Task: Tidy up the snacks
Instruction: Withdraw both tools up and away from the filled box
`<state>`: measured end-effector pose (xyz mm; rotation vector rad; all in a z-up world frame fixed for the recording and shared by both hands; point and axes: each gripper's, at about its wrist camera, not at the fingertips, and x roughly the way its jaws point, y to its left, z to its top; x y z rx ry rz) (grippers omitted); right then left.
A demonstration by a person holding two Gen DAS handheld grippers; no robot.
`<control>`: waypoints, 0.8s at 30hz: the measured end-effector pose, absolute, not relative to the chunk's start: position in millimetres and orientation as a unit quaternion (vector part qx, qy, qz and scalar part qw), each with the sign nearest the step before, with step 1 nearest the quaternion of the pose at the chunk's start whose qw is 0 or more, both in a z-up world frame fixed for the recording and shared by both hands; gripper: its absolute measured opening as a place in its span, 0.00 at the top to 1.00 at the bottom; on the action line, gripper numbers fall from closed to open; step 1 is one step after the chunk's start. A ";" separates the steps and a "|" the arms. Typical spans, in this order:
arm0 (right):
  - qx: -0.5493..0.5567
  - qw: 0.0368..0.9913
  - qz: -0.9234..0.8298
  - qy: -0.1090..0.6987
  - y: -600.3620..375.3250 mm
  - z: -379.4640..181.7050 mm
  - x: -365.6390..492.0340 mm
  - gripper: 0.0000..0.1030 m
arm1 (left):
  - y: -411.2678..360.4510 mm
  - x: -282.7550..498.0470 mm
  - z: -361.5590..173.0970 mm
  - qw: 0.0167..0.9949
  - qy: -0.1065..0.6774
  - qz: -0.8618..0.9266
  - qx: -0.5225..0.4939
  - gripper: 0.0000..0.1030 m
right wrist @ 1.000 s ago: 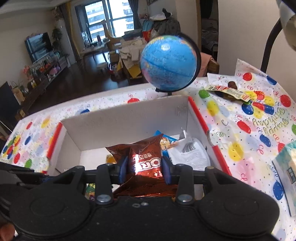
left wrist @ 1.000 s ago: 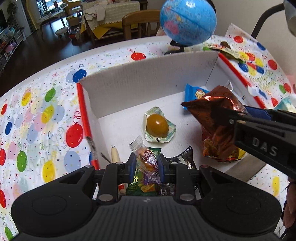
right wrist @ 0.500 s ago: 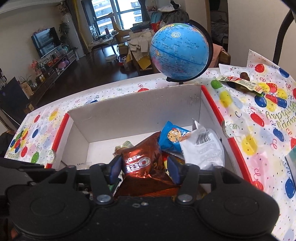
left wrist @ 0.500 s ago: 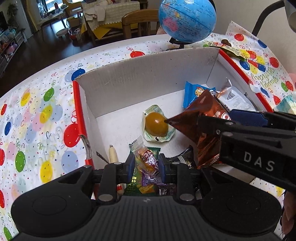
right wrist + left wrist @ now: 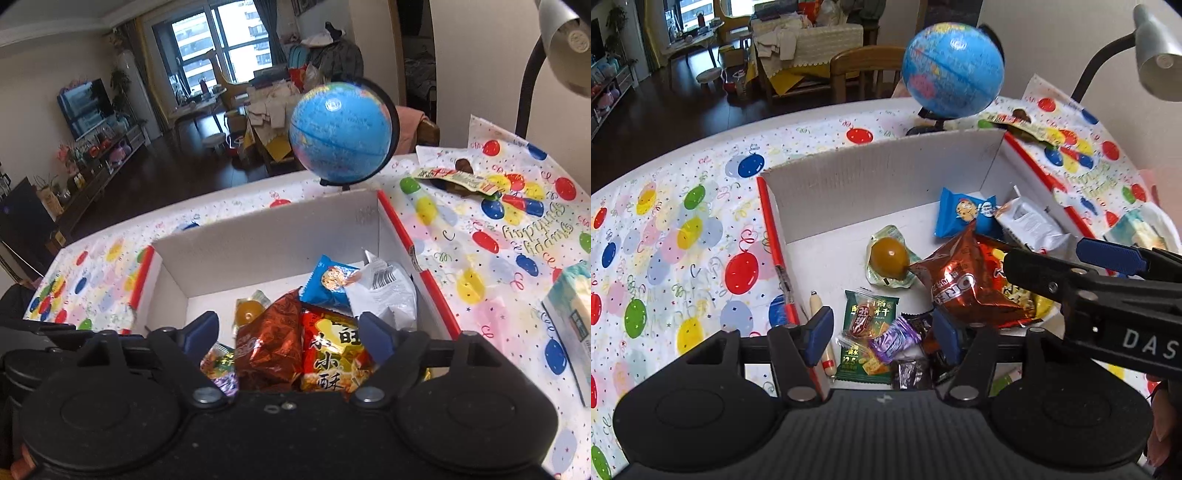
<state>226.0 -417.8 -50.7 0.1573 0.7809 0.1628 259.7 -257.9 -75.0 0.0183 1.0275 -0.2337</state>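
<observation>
ok so we just let go w/ both: left gripper jaws have just been opening, small candy lying loose btwn them, right gripper now wide too, brown Oreo bag dropped in the box, so prob 2 more snacks sorted.

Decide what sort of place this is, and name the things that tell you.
Most likely a home living and dining room: a television on a low cabinet, a wooden dining chair, and a globe on a table with a balloon party cloth.
</observation>
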 end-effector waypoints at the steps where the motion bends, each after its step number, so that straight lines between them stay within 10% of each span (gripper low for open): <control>1: 0.078 0.921 0.078 0.375 -416.8 -47.6 221.5 0.12 | -255.9 256.2 -71.7 0.866 0.487 -0.114 0.008 0.38; 24: 0.112 0.949 0.076 0.284 -384.8 4.6 122.9 0.00 | -198.7 160.7 -5.0 0.903 0.406 -0.140 -0.001 0.18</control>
